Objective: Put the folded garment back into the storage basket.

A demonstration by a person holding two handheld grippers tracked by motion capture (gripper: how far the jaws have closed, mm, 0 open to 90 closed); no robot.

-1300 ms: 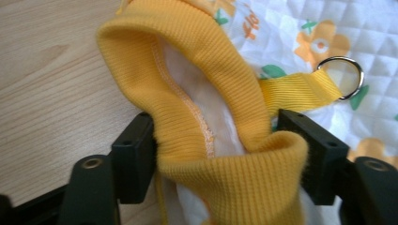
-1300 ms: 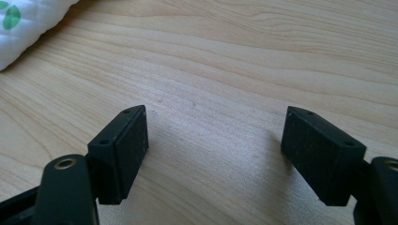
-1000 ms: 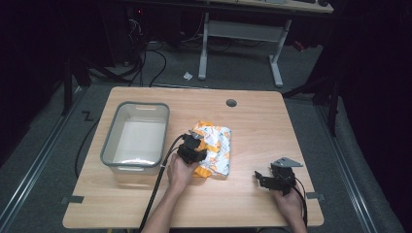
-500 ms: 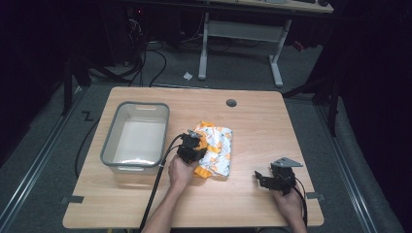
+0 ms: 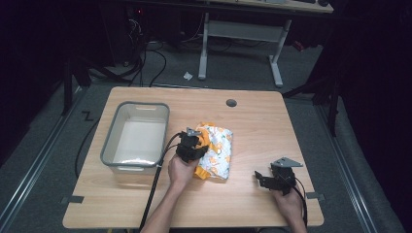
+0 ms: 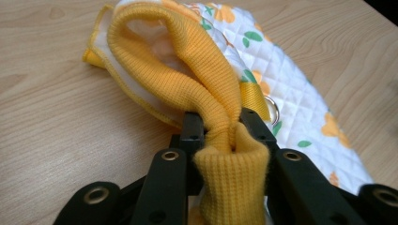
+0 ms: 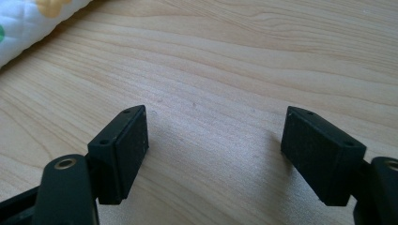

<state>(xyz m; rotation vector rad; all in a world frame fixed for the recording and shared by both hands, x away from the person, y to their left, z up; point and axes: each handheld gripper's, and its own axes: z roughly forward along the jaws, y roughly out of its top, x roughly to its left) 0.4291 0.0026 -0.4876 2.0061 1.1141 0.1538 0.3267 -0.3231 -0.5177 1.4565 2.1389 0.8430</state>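
In the left gripper view, at the bottom centre of the frame, the left gripper [image 6: 220, 133] has its black jaws pinched tight on the yellow ribbed cuff [image 6: 213, 101] of a quilted garment [image 6: 291, 89]. The jaws have just been closing, and the knit is bunched between them. The cuff loops up toward the upper left of that frame, and the white quilted cloth with orange flowers and green leaves runs off to the right, lying on the wooden table [image 6: 56, 122].

In the right gripper view, the right gripper [image 7: 213, 147] has its jaws spread wide over bare wood with nothing between them. A corner of the garment shows in the upper left.

In the high view, the right gripper [image 5: 265, 178] sits at the lower right of the frame, well apart from the garment [image 5: 216, 153]. The left gripper [image 5: 192, 145] is at the centre, on the garment's left edge. The garment lies in the middle of the table [image 5: 252, 121], just right of a grey bin [image 5: 136, 138] in the left half.
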